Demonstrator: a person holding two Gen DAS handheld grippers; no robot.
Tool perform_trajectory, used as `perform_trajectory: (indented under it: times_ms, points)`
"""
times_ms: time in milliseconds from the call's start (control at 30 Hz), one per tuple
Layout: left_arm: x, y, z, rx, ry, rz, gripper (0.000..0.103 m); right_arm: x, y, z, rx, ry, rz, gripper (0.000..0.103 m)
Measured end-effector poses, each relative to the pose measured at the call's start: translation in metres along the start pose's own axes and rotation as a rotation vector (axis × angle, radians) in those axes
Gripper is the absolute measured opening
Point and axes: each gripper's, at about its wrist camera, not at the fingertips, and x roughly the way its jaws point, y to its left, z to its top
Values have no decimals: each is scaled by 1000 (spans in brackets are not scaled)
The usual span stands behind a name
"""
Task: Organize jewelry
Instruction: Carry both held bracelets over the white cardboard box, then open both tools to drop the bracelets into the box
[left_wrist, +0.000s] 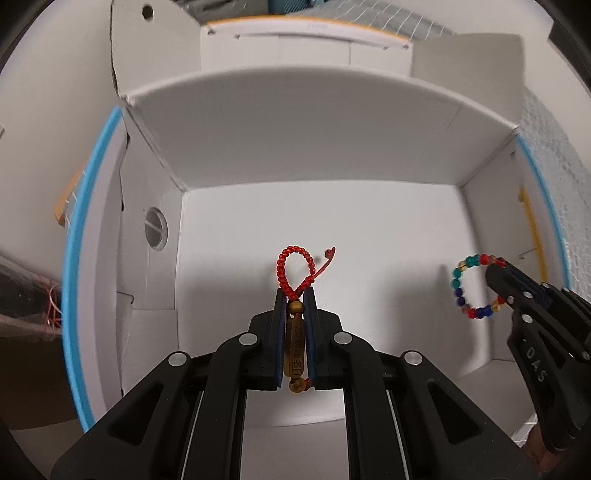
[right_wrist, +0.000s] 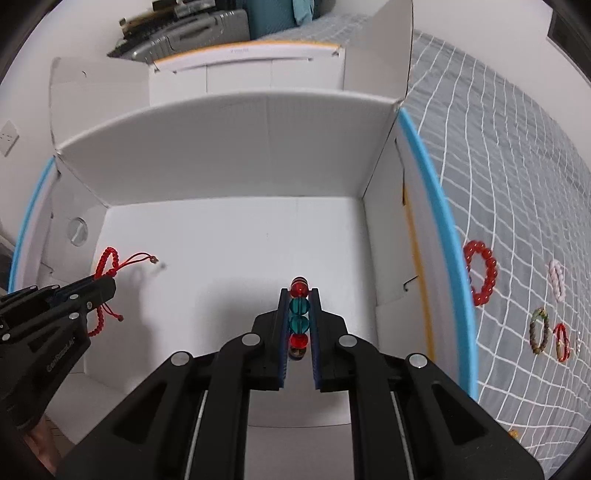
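Setting: white box (right_wrist: 229, 236) on my bed (right_wrist: 517, 184).
Left tool (left_wrist: 294, 295): clamped on red cord bracelet (left_wrist: 293, 273).
Right tool (right_wrist: 299, 295): clamped on my beaded bracelet (right_wrist: 299, 306).
Advice: lower near floor, release apart.

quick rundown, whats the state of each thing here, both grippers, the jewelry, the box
left gripper: shut on red cord bracelet, over the box
red cord bracelet: held, loop sticking out past the fingers
right gripper: shut on multicolor bead bracelet, over the box
multicolor bead bracelet: held, hanging as an open ring
white box: open, flaps up
red bead bracelet: lying on the grey cloth outside the box
pink bracelet: lying on the cloth
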Motion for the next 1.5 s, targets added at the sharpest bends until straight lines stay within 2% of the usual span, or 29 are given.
perform_trajectory:
  times_ms: [333,433,533,633,700,733,767,800,900,1067,1100,1200,1300,1500]
  points:
    - [8,8,-2,-18,33,-10,9,6,2,-1,11,33,-7,9]
    - [8,9,-4,-18,43,-7,13,7,2,1,7,33,-8,10]
    - [16,14,6,-30,53,-13,13,7,3,1,9,33,-13,10]
    - [17,16,7,-34,55,-8,15,6,1,2,15,28,-11,25]
    - [14,16,6,-36,42,1,24,3,1,2,16,16,-5,43]
    - [10,17,7,-41,28,5,32,0,1,2,17,4,-6,47]
    - [8,17,7,-45,19,10,47,-2,1,2,17,-8,-3,55]
    - [2,17,7,-51,-2,26,54,-5,1,3,15,-22,3,63]
    - [-16,16,9,-44,-67,65,66,-17,1,3,3,-63,5,73]
    - [-42,15,15,-58,-150,72,86,-45,-5,3,7,-139,4,86]
    - [-50,16,14,-58,-171,77,89,-50,-7,2,9,-152,10,91]
    - [-67,11,12,-60,-233,86,95,-70,-14,-1,19,-210,32,95]
    - [-79,0,7,-42,-291,100,97,-89,-24,-6,18,-264,15,95]
    - [-95,-32,5,-23,-341,30,97,-120,-61,-18,29,-328,-34,95]
